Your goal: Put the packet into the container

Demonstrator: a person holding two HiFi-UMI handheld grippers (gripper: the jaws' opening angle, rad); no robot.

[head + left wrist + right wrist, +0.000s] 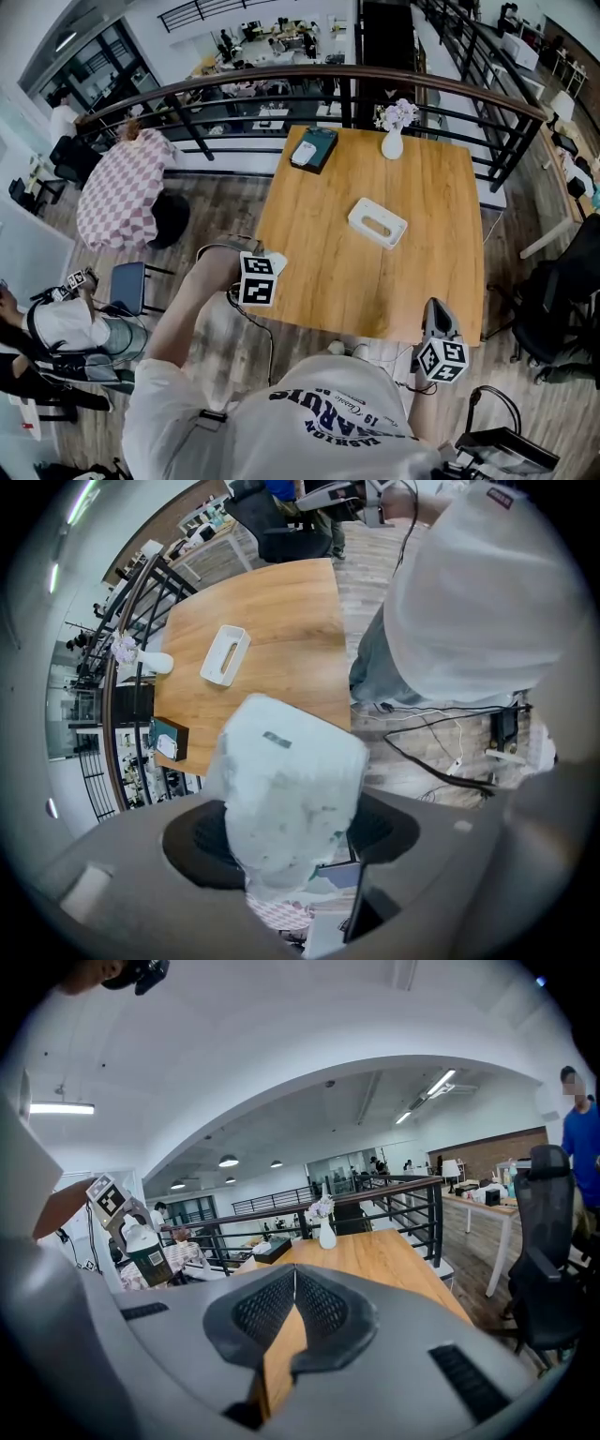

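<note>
A: Left claw (pixel 292 834), what's it got?
B: Closed on the packet (pixel 286 789), white and crinkly. It is held above the near left edge of the table (pixel 319 262), well apart from the white container (pixel 358 216) mid-table. Probably lifted to carry it across.
A: Right claw (pixel 292 1274)?
B: Pads together, nothing between. It sits low at the near edge; I judge one claw is enough.

L gripper (pixel 265 269) pts steeply down, L arm stretched fwd, jaws clamped on white packet (pixel 286 789). R gripper (pixel 437 314) near level, close to torso, jaws together, empty.
</note>
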